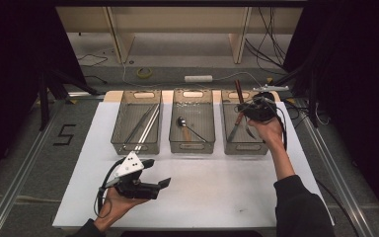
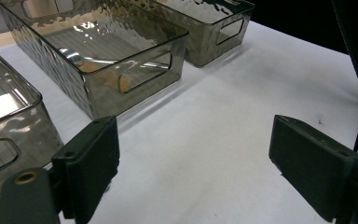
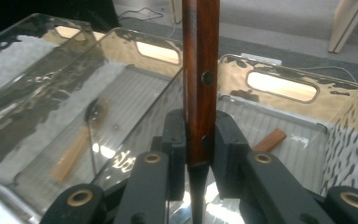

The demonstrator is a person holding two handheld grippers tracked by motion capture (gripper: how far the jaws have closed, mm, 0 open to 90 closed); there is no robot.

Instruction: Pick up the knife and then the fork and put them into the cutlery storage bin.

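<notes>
So the right gripper (image 3: pixel 200 156) has its jaws clamped on a wooden-handled utensil (image 3: pixel 200 70), pads squeezing the dark brown handle from both sides right by the lower rivet. The handle stands straight up in the right gripper view, and a dark metal part runs down below the jaws, probably a knife blade, but it's too blurry there to swear to it. The high view gives what that one doesn't: the gripper is held over the right bin (image 1: pixel 233 144), with the handle poking out toward the far side and the metal end dipping into the bin.

The middle bin (image 1: pixel 191 147) has a spoon (image 1: pixel 182 122) in it, and the left bin (image 1: pixel 128 146) holds some long thin metal pieces.

The left gripper (image 1: pixel 158 173) sits near the front of the white table (image 1: pixel 217 187), jaws wide apart. Its own view shows just bare tabletop between the pads.
</notes>
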